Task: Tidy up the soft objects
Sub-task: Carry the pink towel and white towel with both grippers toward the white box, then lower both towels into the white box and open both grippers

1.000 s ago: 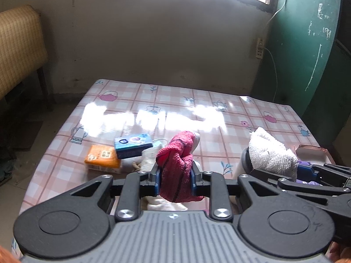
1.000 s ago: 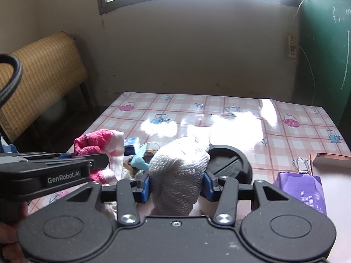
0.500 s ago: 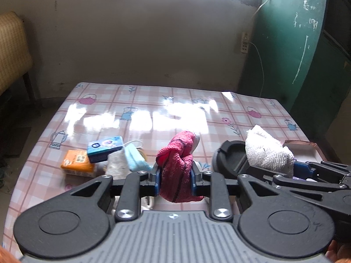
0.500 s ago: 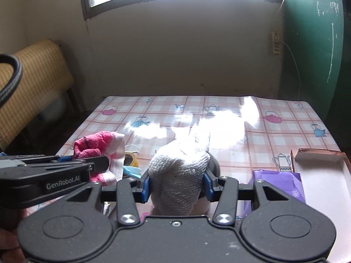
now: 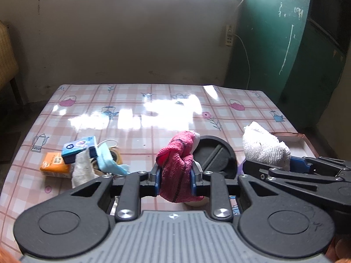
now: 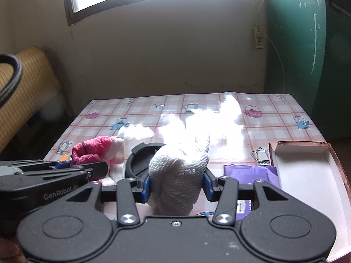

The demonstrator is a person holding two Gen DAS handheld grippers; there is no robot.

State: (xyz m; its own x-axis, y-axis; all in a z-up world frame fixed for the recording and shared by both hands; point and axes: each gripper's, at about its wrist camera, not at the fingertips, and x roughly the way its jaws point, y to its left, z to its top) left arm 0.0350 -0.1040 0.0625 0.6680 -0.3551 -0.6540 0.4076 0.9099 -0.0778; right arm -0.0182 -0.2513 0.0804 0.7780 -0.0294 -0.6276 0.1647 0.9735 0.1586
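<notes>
My left gripper [image 5: 174,178] is shut on a red and pink cloth [image 5: 177,164] and holds it above the table's near edge. My right gripper [image 6: 176,185] is shut on a white towel [image 6: 179,175] to the right of it. The white towel [image 5: 264,148] also shows in the left wrist view, and the red cloth [image 6: 93,151] in the right wrist view. An open shallow cardboard box [image 6: 307,171] lies at the right, beside the right gripper.
The table has a pink checked cloth [image 5: 136,100]. A black round lid [image 5: 214,154] lies behind the grippers. At the left lie an orange pack [image 5: 54,167], a blue pack [image 5: 77,149], a light blue mask [image 5: 107,159] and a grey rag [image 5: 82,172]. A purple pack [image 6: 250,173] lies by the box.
Both grippers have moved to the right with their cloths still held. The cardboard box has come into view at the right, and the pile of packs has slid toward the left.
</notes>
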